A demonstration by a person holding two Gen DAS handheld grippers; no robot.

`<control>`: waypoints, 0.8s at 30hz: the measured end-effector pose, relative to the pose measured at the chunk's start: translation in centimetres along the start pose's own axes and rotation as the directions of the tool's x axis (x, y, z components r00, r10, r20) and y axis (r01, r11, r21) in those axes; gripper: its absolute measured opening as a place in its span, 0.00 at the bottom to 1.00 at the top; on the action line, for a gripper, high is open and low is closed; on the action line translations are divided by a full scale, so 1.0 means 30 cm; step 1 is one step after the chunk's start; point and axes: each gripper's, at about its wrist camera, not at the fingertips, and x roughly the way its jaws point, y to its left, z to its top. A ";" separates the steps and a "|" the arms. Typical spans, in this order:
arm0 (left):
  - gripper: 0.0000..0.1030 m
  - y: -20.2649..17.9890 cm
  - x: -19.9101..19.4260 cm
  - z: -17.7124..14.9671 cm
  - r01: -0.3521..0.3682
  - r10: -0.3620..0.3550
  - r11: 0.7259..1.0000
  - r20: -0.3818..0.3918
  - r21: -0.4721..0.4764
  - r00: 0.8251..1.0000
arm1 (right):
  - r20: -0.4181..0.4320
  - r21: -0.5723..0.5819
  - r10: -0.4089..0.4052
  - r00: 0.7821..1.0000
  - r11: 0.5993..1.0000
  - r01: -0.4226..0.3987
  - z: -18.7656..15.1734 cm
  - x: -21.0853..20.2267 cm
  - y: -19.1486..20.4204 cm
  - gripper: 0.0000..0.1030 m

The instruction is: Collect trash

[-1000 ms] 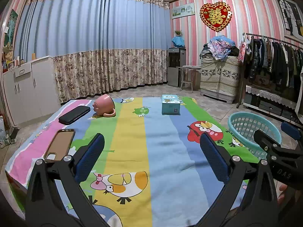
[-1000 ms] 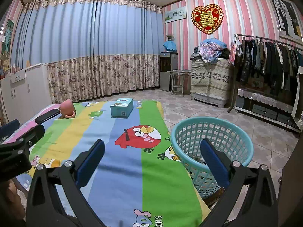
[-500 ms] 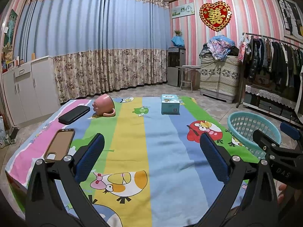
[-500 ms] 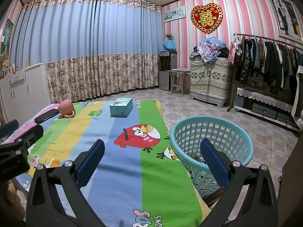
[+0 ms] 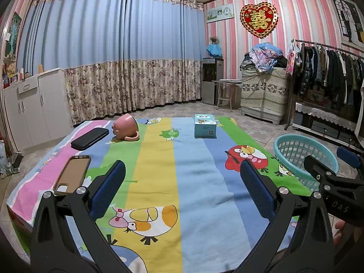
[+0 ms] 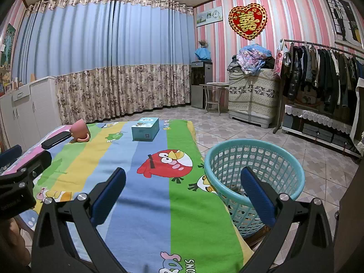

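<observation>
A teal plastic basket (image 6: 253, 175) (image 5: 300, 157) stands at the right edge of a table under a cartoon-print cloth (image 5: 157, 166) (image 6: 150, 182). On the cloth lie a tipped pink mug (image 5: 126, 128) (image 6: 79, 132), a light-blue box (image 5: 204, 129) (image 6: 145, 128), a black case (image 5: 89, 138) (image 6: 55, 140) and a brown phone case (image 5: 72, 174). My left gripper (image 5: 182, 193) hovers open over the near middle of the cloth. My right gripper (image 6: 182, 193) is open and empty, between the cloth's right edge and the basket's near rim.
White cabinets (image 5: 34, 107) stand to the left, long curtains (image 5: 113, 68) behind the table. A clothes rack (image 6: 323, 77), a covered chest (image 6: 252, 95) and a small table (image 6: 213, 95) line the right wall. Tiled floor (image 6: 318, 177) lies beyond the basket.
Both views have shifted only slightly; both grippers stay open and empty, and nothing on the cloth has moved.
</observation>
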 end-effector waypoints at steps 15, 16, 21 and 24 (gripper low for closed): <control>0.95 -0.003 -0.001 -0.002 -0.001 0.001 1.000 -0.002 -0.003 1.000 | -0.002 0.000 -0.001 1.000 1.000 0.001 0.001 0.000 0.002 0.96; 0.95 -0.003 -0.001 -0.001 -0.002 0.002 1.000 0.000 -0.003 1.000 | -0.002 0.000 0.000 1.000 1.000 0.000 0.001 0.000 0.002 0.96; 0.95 -0.003 0.000 -0.001 -0.002 0.002 1.000 0.002 -0.004 1.000 | -0.002 0.001 -0.001 1.000 1.000 0.001 0.002 0.001 0.001 0.96; 0.95 -0.002 0.000 -0.001 -0.003 0.003 1.000 0.002 -0.003 1.000 | -0.002 0.000 -0.001 1.000 1.000 0.001 0.002 0.000 0.000 0.96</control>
